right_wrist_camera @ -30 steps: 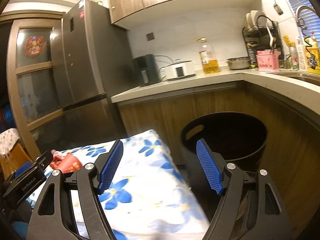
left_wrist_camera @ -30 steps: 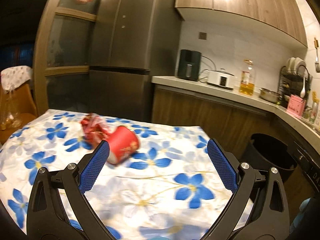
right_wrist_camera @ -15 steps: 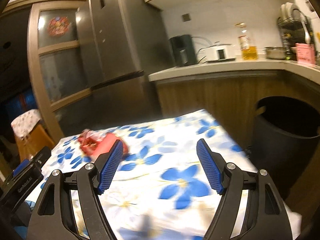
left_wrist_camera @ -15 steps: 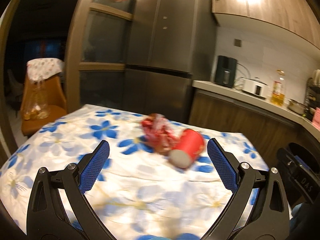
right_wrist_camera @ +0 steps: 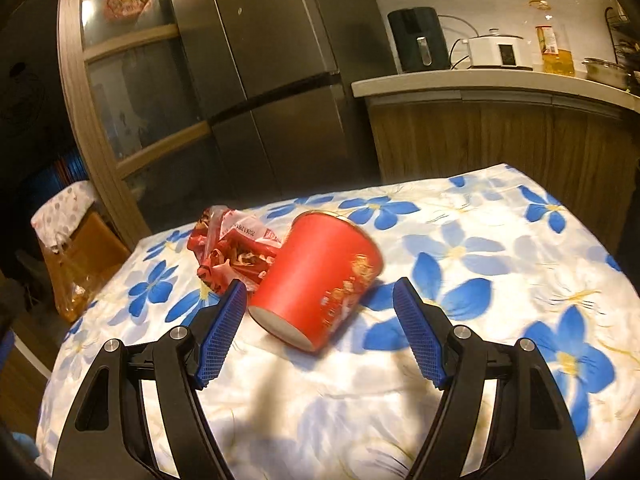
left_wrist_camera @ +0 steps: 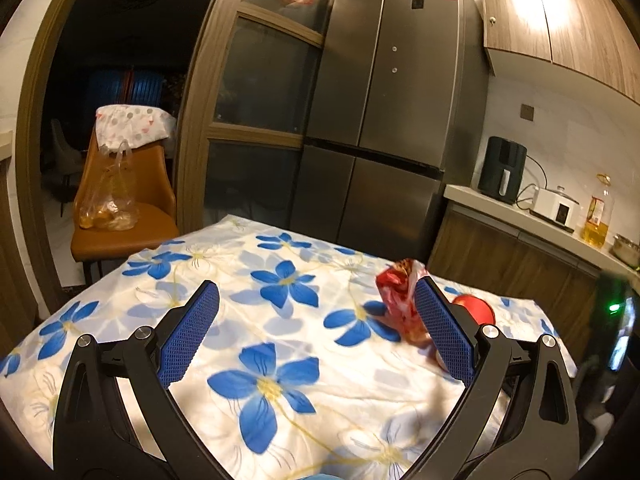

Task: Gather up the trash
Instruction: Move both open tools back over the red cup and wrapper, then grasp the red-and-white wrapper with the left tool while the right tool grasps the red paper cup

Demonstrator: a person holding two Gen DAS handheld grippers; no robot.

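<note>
Jaws of the right gripper [right_wrist_camera: 316,334] are held apart, lined up with the tipped red paper cup [right_wrist_camera: 320,276] beside the crumpled red wrapper [right_wrist_camera: 230,250], ready for a grasp.

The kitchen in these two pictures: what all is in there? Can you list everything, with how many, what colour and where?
paper cup: 1, red, on its side on the table
wrapper: 1, red, crumpled, beside the cup
tablecloth: 1, white with blue flowers, over the table
fridge: 1, grey steel, behind the table
air fryer: 1, black, on the counter
cooker: 1, white, on the counter
oil bottle: 1, yellow, on the counter
chair: 1, orange, by the doorway, with a plastic bag on it
left gripper: 1, black with blue pads, open
right gripper: 1, same, open, just short of the cup
</note>
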